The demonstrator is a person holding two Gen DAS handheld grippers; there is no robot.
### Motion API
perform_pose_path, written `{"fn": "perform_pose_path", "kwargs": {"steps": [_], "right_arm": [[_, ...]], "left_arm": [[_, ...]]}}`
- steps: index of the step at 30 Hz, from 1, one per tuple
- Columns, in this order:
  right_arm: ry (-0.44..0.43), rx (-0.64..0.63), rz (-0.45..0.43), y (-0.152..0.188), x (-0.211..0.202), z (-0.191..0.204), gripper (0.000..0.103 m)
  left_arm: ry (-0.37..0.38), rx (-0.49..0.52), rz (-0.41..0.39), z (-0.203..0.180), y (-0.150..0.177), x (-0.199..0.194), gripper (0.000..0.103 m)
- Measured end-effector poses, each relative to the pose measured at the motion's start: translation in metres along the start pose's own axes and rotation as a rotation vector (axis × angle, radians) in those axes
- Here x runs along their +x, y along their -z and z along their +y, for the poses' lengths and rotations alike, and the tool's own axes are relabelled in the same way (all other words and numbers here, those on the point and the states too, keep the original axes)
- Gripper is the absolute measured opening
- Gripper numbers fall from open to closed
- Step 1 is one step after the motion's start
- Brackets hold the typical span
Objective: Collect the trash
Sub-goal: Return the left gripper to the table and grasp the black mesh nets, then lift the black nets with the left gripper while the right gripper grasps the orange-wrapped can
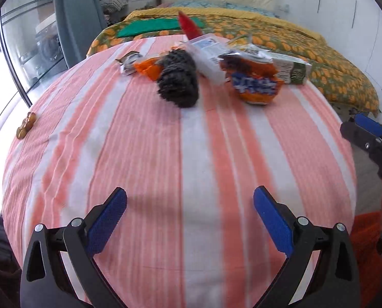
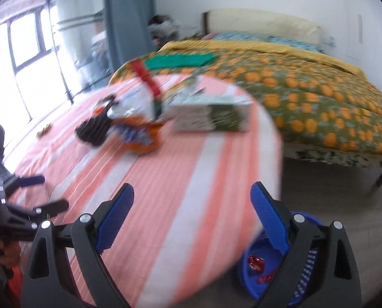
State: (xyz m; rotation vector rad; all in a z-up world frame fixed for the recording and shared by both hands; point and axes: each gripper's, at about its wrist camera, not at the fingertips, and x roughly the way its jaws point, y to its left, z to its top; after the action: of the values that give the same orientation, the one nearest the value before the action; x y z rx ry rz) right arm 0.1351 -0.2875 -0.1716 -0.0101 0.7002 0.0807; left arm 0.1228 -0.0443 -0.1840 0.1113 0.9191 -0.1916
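Trash (image 1: 211, 66) ahead of both gaping, empty claws, left (image 1: 189, 220) and right (image 2: 192, 218): light, crinkly wrappers; pinch an edge

Wrappers (image 1: 252, 82) on table (image 1: 191, 166), bed (image 1: 293, 41) behind.

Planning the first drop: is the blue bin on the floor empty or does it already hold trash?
Not empty: the blue bin holds a few red wrappers on its bottom.
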Motion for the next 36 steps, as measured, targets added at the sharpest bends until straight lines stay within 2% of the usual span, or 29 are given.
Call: {"fn": "perform_pose_path", "kwargs": {"steps": [7, 12, 17, 19, 23, 25, 26, 27, 32, 36], "right_arm": [[-0.023, -0.076, 0.048, 0.007, 0.019, 0.021, 0.090], [-0.033, -0.117, 0.043, 0.009, 0.018, 0.029, 0.090], [-0.038, -0.112, 0.034, 0.007, 0.016, 0.028, 0.089], [-0.034, -0.105, 0.030, 0.006, 0.015, 0.026, 0.089], [-0.025, -0.098, 0.024, 0.002, 0.015, 0.022, 0.089], [-0.025, -0.095, 0.023, 0.001, 0.015, 0.021, 0.089], [-0.024, -0.094, 0.022, 0.000, 0.015, 0.020, 0.089], [-0.023, -0.093, 0.021, 0.000, 0.015, 0.020, 0.089], [-0.025, -0.088, 0.008, -0.003, 0.011, 0.018, 0.089], [-0.024, -0.078, 0.009, -0.002, 0.009, 0.014, 0.090]], "left_arm": [[0.053, -0.022, 0.006, 0.018, -0.015, 0.008, 0.098], [0.088, -0.010, -0.032, 0.019, -0.071, 0.021, 0.098], [0.054, 0.032, -0.001, 0.023, -0.117, 0.057, 0.097], [0.032, 0.051, 0.019, 0.024, -0.127, 0.071, 0.093], [0.041, 0.064, 0.046, 0.026, -0.134, 0.085, 0.080], [0.052, 0.068, 0.044, 0.026, -0.134, 0.086, 0.067], [0.058, 0.069, 0.046, 0.027, -0.133, 0.085, 0.049], [0.066, 0.068, 0.051, 0.027, -0.132, 0.084, 0.038], [0.096, 0.025, 0.051, 0.031, -0.112, 0.056, 0.038], [0.136, -0.011, 0.059, 0.038, -0.078, 0.026, 0.039]]}}
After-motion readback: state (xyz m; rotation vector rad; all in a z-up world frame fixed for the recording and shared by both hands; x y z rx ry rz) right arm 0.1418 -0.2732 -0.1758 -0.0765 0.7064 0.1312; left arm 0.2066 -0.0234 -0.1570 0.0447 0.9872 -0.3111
